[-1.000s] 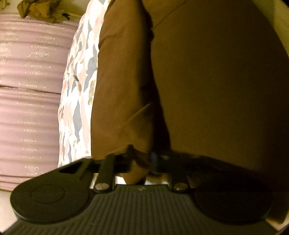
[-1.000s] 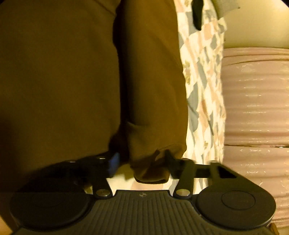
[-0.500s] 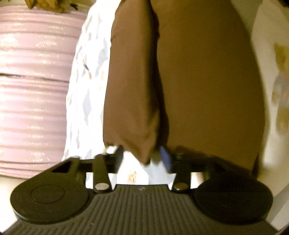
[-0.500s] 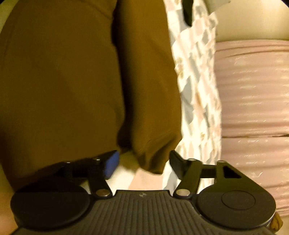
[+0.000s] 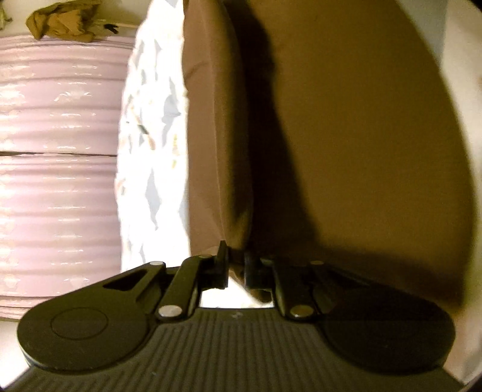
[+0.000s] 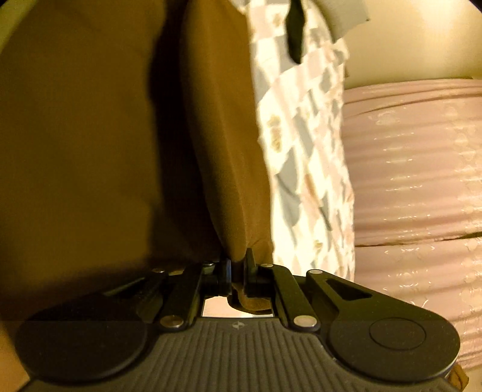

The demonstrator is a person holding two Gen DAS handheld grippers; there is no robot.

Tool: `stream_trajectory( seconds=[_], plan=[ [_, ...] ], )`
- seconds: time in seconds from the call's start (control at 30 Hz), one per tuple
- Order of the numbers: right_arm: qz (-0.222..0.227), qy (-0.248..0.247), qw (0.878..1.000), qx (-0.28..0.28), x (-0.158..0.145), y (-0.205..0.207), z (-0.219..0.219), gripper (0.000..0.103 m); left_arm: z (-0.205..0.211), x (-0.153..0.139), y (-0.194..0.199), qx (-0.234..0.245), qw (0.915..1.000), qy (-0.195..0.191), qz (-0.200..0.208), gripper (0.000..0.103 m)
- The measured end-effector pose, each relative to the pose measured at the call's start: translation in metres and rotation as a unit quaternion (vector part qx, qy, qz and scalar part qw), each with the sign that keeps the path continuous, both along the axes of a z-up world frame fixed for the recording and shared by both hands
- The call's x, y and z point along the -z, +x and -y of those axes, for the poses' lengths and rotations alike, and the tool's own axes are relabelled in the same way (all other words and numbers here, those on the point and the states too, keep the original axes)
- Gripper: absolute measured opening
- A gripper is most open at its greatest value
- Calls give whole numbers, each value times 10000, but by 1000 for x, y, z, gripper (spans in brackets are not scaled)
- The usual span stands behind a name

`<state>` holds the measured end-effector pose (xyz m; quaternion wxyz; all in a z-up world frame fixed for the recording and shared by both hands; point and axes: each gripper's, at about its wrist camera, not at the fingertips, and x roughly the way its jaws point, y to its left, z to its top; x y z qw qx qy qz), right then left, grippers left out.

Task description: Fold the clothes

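Note:
A brown garment [image 5: 346, 126] lies spread on a patterned bedsheet [image 5: 150, 150], its sleeve folded inward along the left side. My left gripper [image 5: 235, 268] is shut on the sleeve's cuff end [image 5: 217, 187]. In the right wrist view the same brown garment [image 6: 75, 135] fills the left half, with its other sleeve [image 6: 229, 144] folded along the right side. My right gripper [image 6: 238, 271] is shut on that sleeve's cuff, and a bit of brown cloth hangs below the jaws.
A pink ribbed bed surround [image 5: 57, 181] runs along the left, also seen as the pink surround [image 6: 415, 196] on the right. A crumpled olive cloth [image 5: 63, 21] lies on its top. A dark item and a grey cloth [image 6: 343, 15] lie on the checked sheet [image 6: 301, 144].
Both grippers were open around the sleeve cuffs half a second ago; now both have shut on them. The sleeves now stretch straighter toward the grippers.

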<state>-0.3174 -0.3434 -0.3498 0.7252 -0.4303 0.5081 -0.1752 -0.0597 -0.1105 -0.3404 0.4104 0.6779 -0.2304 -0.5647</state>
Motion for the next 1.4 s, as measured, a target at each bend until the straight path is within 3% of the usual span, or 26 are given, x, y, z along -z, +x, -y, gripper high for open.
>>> stream_trajectory(
  seconds=[0.13,0.3,0.6,0.67,0.73,0.83,0.87,0.93,1.0,1.03,1.07,1.13,1.2,1.27,1.3,1.37,1.4],
  plan=[
    [71,241,9997,-70,-22,-21,-24,4,-36,-8,-13,-72,10000,66,-17,7],
    [-91,625,9979,-106,-17,-40,-65,4,-78,1,-41,-267,9991,306,-129,7],
    [-196,619,9979,92,7,-13,-107,5,-74,53,-56,-744,9965,368,-54,8],
    [-283,843,9958,227,11,-12,-110,13,-72,59,-57,-827,9957,418,-66,8],
    [-524,995,9930,366,19,-19,-120,12,-79,56,-52,-977,9936,535,-164,8],
    [-506,1376,9860,800,1,-28,-110,26,-86,33,-38,-1424,9846,891,-493,8],
    [-362,1659,9792,1108,-10,-30,-100,35,-86,22,-31,-1706,9768,1064,-737,15],
    [235,2403,9512,1921,-37,-32,-68,43,-90,1,-14,-2332,9564,1234,-1257,19],
    [1061,3099,9061,2679,-55,-33,-24,45,-75,-27,17,-3095,9223,1007,-2086,29],
    [1493,3424,8765,3036,-63,-34,-1,48,-54,-41,37,-3493,8946,773,-2677,33],
    [1890,3709,8459,3334,-68,-33,22,48,-22,-55,60,-3876,8576,478,-3347,41],
    [2690,4202,7821,3734,-69,-25,70,48,29,-75,103,-4360,7756,-2,-4564,42],
    [3142,4488,7361,3975,-65,-23,97,48,75,-79,141,-4716,6947,-287,-5423,44],
    [3458,4734,6919,4213,-61,-24,123,48,116,-70,177,-5047,6180,-287,-6022,44],
    [3554,4874,6700,4328,-59,-26,132,48,137,-63,194,-5224,5828,-206,-6222,44],
    [3678,5182,6232,4559,-51,-20,154,48,159,-44,220,-5548,5203,61,-6492,42],
    [3725,5276,6042,4668,-49,-19,161,48,161,-31,229,-5683,4803,215,-6677,39]
  ],
)
